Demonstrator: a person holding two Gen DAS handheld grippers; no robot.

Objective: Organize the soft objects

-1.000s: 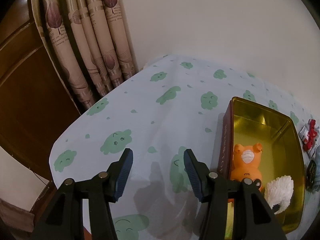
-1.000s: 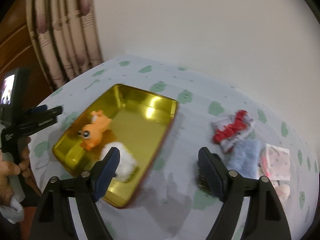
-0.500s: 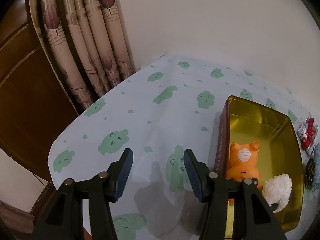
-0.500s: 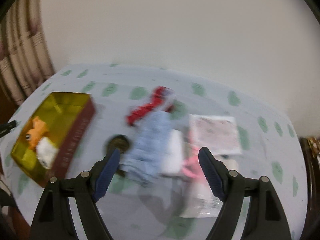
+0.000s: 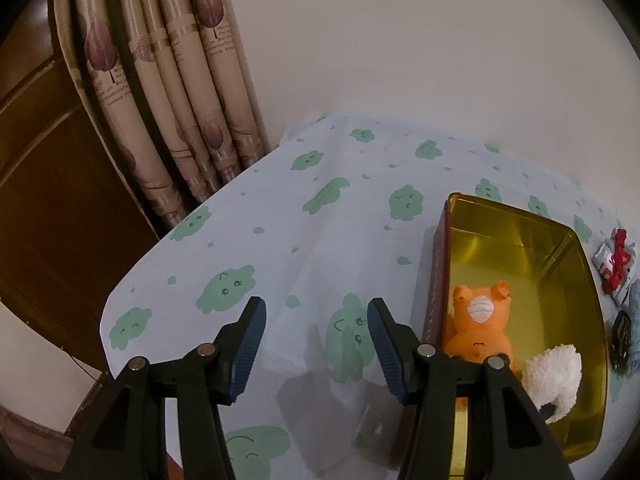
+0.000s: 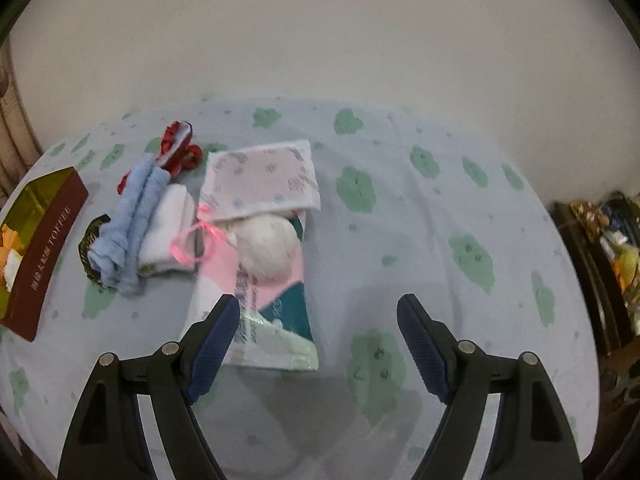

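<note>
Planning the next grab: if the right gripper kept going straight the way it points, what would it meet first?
Probably bare tablecloth: the open right gripper has nothing between its jaws. The tissue pack lies just beside its left finger, though depth is unclear.

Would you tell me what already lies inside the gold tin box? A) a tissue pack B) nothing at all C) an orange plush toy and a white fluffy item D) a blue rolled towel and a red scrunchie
C: the left wrist view shows the orange plush toy and the white fluffy item resting inside the gold tin box.
</note>
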